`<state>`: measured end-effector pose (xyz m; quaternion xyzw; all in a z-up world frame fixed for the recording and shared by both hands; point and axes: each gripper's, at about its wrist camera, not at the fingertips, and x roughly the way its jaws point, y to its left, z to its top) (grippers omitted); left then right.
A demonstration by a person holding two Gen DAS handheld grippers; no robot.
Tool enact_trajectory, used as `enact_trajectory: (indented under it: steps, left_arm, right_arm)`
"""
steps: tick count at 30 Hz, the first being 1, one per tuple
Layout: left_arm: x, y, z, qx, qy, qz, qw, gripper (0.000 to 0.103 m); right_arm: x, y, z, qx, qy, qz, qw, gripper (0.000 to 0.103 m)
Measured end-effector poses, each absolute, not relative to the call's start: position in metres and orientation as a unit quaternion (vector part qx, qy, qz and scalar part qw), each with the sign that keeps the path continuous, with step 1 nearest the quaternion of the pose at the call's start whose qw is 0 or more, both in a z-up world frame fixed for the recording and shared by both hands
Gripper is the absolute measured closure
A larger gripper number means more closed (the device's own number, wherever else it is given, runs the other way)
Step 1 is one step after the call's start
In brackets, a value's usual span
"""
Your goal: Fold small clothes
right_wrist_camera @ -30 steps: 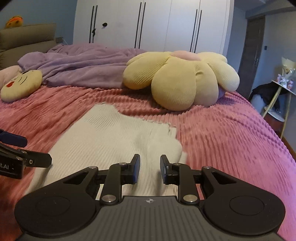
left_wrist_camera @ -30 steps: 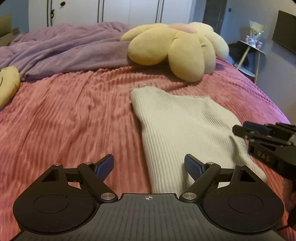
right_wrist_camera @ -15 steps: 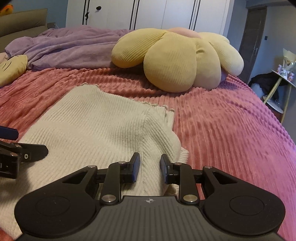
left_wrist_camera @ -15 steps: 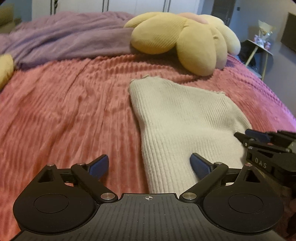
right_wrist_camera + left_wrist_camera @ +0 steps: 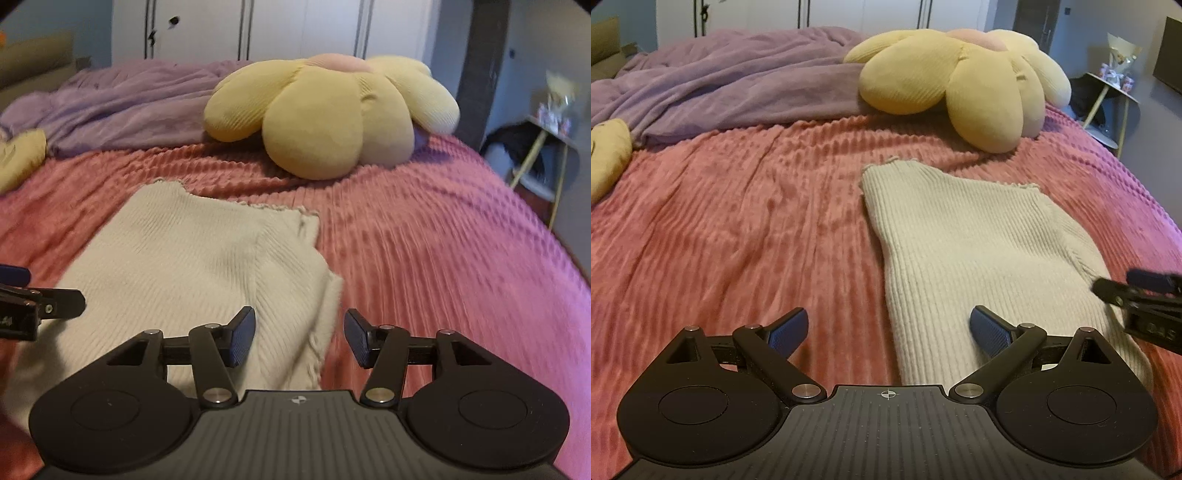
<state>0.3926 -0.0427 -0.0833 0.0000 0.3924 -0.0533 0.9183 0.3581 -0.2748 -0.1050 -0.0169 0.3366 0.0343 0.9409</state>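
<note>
A cream ribbed knit garment (image 5: 967,251) lies flat on the pink ribbed bedspread (image 5: 738,229), and it also shows in the right wrist view (image 5: 192,258). My left gripper (image 5: 890,328) is open wide and empty, low over the garment's near left edge. My right gripper (image 5: 299,336) is open and empty, its jaws either side of the garment's near right edge. The right gripper's tip shows at the right edge of the left wrist view (image 5: 1137,291). The left gripper's tip shows at the left edge of the right wrist view (image 5: 40,299).
A big yellow flower cushion (image 5: 964,92) lies beyond the garment. A purple blanket (image 5: 720,92) is bunched at the back left. A yellow plush (image 5: 605,158) sits at the far left. A side table (image 5: 1115,96) stands beside the bed on the right.
My right gripper has opened from nearly shut and moved toward the garment's right edge. My left gripper has stayed open and shifted slightly.
</note>
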Motion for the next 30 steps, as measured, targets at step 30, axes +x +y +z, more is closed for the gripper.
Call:
enact_trajectory:
  steps: [30]
  left_arm:
    - [0.421, -0.019, -0.121, -0.216, 0.442, -0.164, 0.855, 0.031]
  right_arm:
    - [0.375, -0.346, -0.166, 0.348, 0.374, 0.155, 0.845, 0.046]
